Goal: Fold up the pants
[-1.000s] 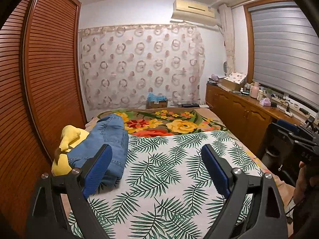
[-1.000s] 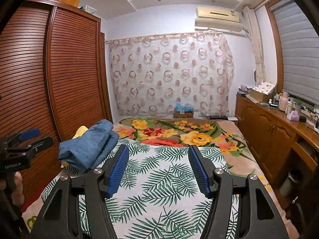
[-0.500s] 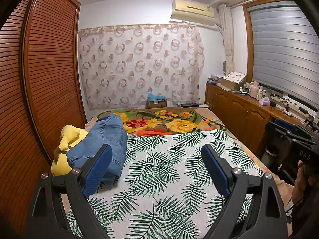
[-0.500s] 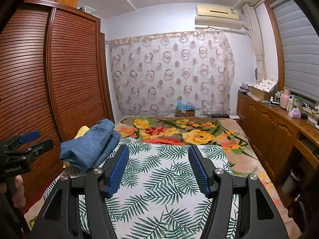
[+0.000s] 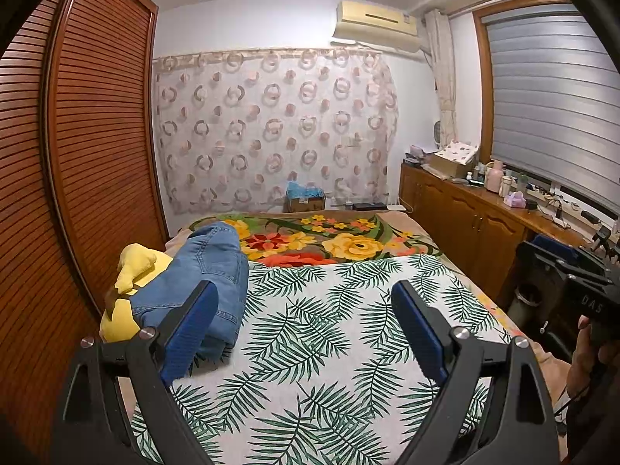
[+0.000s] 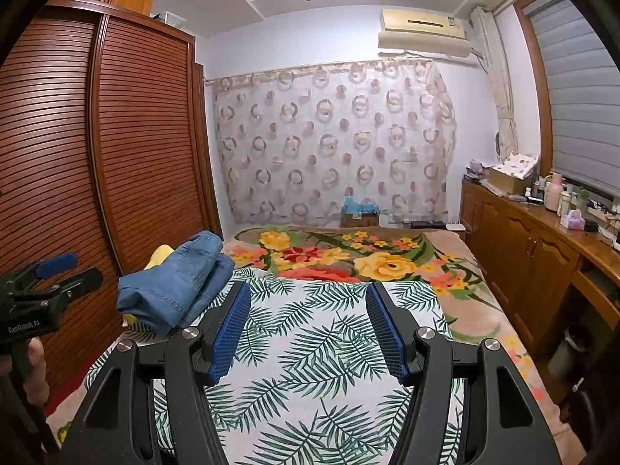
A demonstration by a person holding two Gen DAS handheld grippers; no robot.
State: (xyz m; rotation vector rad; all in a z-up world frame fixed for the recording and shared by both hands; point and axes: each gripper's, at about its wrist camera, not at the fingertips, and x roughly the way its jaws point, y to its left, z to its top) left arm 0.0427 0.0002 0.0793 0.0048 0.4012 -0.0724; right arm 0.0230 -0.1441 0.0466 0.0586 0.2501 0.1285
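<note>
Folded blue jeans [image 5: 209, 279] lie at the bed's left side, draped over a yellow plush toy [image 5: 131, 271]. They also show in the right wrist view [image 6: 182, 275]. My left gripper [image 5: 304, 310] is open and empty above the leaf-print sheet [image 5: 317, 329], its left finger just in front of the jeans. My right gripper [image 6: 306, 310] is open and empty above the same sheet [image 6: 317, 341], to the right of the jeans. Each gripper shows at the other view's edge: the right gripper [image 5: 573, 271], the left gripper [image 6: 46, 275].
A floral blanket [image 5: 329, 236] covers the bed's far end. A slatted wooden wardrobe [image 5: 77, 155] stands along the left. A wooden cabinet [image 6: 542, 255] with bottles and boxes runs along the right. A cardboard box [image 5: 304, 201] sits by the curtain.
Both grippers have drifted slightly; the view has shifted a little. The jeans have not moved and both grippers stay open.
</note>
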